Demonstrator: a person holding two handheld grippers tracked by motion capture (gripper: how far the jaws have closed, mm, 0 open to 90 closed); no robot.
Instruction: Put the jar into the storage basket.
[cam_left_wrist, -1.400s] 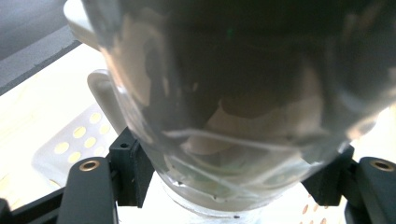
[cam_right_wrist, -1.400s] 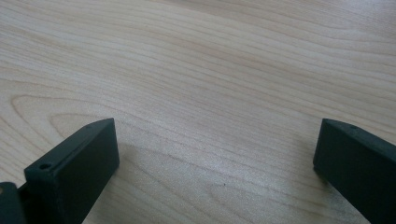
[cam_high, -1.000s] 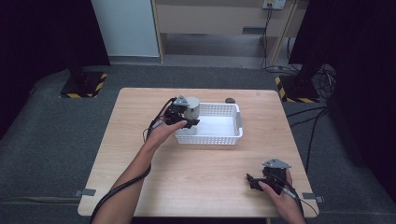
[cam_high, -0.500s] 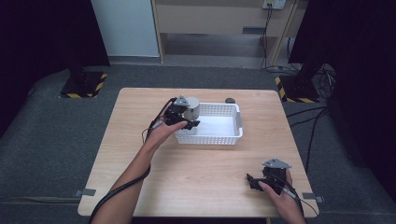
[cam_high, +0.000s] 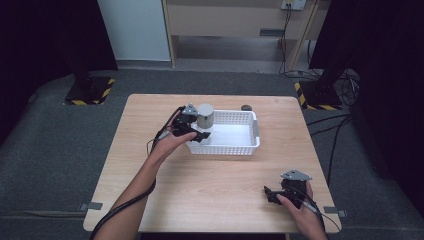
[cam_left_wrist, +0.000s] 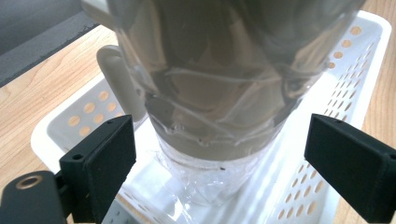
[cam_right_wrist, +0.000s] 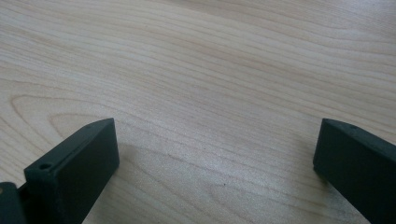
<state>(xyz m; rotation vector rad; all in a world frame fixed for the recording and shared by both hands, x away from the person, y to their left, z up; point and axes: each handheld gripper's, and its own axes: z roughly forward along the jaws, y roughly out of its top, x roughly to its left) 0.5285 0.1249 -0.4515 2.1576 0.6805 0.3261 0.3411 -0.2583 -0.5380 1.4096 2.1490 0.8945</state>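
Grey cup (cam_left_wrist: 219, 102) stands upright in the white basket's (cam_high: 252, 145) left end, between your left gripper's (cam_high: 192, 129) parted jaws, untouched. Your right gripper (cam_high: 280, 194), jaws apart, rests far off on the surface (cam_high: 225, 180).

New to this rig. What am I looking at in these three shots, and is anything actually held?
No robot here: a person holds a two-jaw gripper in each hand at a wooden table. The high view looks down from above the person's side. The other two come from cameras riding on the grippers, looking along their black jaws.

On the table sits a white perforated basket, with a grey-and-clear cup standing at its left end. A small dark object lies behind the basket; I can't identify it.

The left gripper has its jaws open on either side of the cup, not touching. The right gripper is open over bare wood. Nothing is held.
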